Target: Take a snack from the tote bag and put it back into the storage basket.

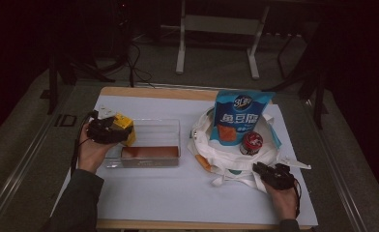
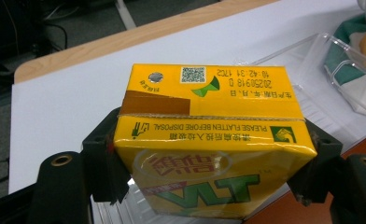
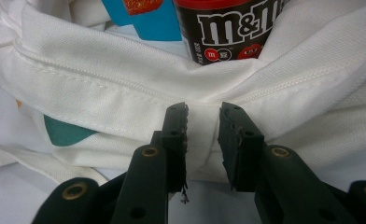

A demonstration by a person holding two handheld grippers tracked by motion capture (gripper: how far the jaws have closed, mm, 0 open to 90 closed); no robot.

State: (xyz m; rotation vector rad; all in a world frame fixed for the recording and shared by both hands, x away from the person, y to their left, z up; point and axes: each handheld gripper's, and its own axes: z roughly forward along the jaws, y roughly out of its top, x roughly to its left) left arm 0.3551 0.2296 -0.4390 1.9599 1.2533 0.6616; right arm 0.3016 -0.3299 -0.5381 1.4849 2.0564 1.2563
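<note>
The left gripper (image 1: 111, 129) jaws clamp a yellow drink carton (image 2: 209, 140) above the clear plastic tray (image 1: 151, 126), probably lifting it toward the white cloth bag (image 1: 236, 162), whose rim the right gripper (image 3: 203, 140) pinches, seemingly holding it open.

Dim high view — close-ups brighter.

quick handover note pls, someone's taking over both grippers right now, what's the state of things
Left gripper: shut on the yellow drink carton, held over the left end of the clear plastic tray.
Right gripper: jaws pinch the rim of the white cloth bag at its near edge.
In the bag: blue snack pouch and m&m's tub.
In the tray: brown flat box.
Likely left: move the carton across into the bag, maybe the brown box too.
</note>
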